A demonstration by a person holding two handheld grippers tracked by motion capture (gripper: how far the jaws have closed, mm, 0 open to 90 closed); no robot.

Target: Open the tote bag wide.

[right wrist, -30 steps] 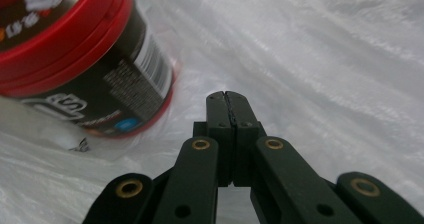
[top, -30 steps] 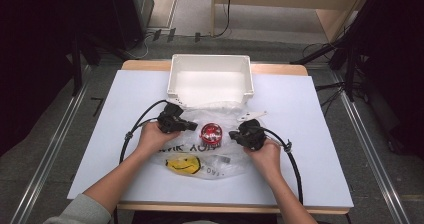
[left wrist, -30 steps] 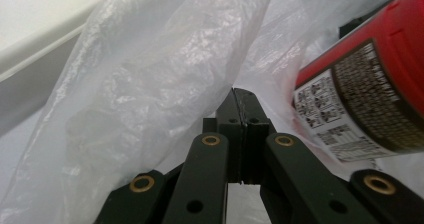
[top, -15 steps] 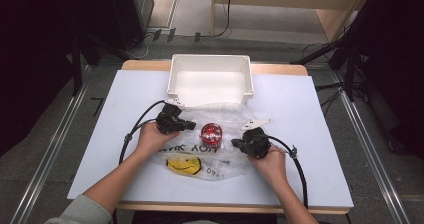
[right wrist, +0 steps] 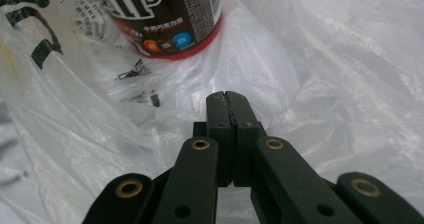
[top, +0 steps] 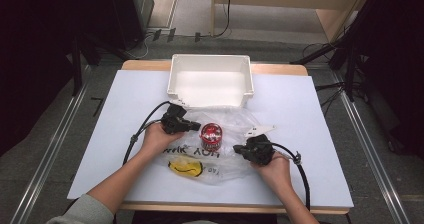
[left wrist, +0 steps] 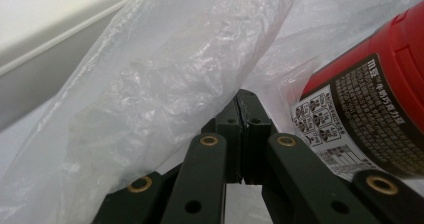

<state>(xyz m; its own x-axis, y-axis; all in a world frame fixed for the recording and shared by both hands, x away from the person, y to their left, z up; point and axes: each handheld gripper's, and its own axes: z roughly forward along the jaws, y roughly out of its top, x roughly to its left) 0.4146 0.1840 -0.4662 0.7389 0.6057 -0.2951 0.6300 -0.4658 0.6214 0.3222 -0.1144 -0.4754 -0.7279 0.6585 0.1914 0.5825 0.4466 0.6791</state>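
We see a red-capped brown candy canister [top: 211,136] standing upright inside a crumpled clear plastic bag [top: 235,121] on the white table [top: 310,134], left gripper [top: 192,126] pressed together beside it, right gripper [top: 239,149] likewise closed, white plastic tray [top: 210,66] behind

Clear plastic bag [top: 210,156], thin and crumpled, lies spread flat on the table in front of me, between my two hands. Black lettering and a yellow smiley printed on the near part of it. Far edge of the film bunches up close to the white tray's front wall. From my left gripper view, a fold of the film [left wrist: 165,99] rises in a wrinkled ridge.

Red canister [top: 211,135], round, red cap, dark label with fine white print and a candy logo [right wrist: 165,19]. It stands upright on the bag's middle part, film gathered around its base.
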